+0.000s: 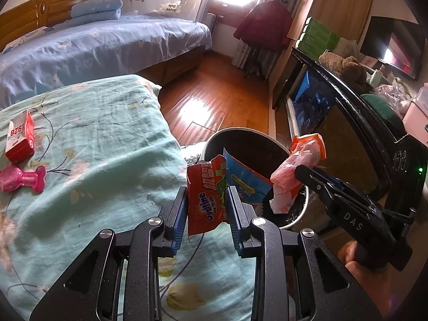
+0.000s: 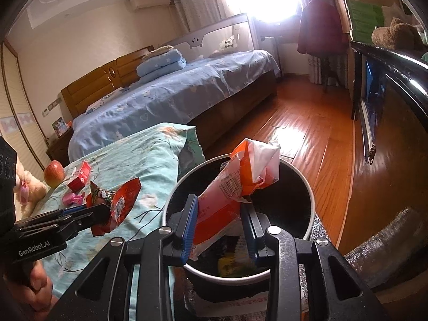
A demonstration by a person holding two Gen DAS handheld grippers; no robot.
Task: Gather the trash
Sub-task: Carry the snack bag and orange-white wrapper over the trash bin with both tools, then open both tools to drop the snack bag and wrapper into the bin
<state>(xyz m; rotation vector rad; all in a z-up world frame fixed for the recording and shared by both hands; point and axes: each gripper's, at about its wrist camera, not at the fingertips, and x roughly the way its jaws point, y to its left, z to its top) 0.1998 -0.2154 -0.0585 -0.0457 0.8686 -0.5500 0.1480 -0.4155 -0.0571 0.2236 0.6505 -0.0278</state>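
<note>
Trash is what I have in both grippers. My left gripper (image 1: pixel 206 200) is clamped on a red snack wrapper (image 1: pixel 207 198), which stands up between the blue pads, pinched near its middle with its torn top above the fingertips. It hangs over the edge of the green bedspread (image 1: pixel 93 144), just short of the bin (image 1: pixel 291 214). My right gripper (image 2: pixel 219 214) is closed on an orange-and-white wrapper (image 2: pixel 240 182), held by its lower part so the crumpled top juts up and forward. That one sits directly above the bin's opening in the right wrist view.

By my reading the task is about halfway. Some scraps already lie at the bottom of the bin, including something yellow, and a blue packet (image 1: pixel 246 184) leans inside it. Neither held wrapper has been let go yet. The right one looks ready to drop; the left needs to come further over the rim first.

Left on the bedspread are a red box (image 1: pixel 20 139) and a pink toy (image 1: pixel 22 179). Whether either counts as rubbish I can't say.
</note>
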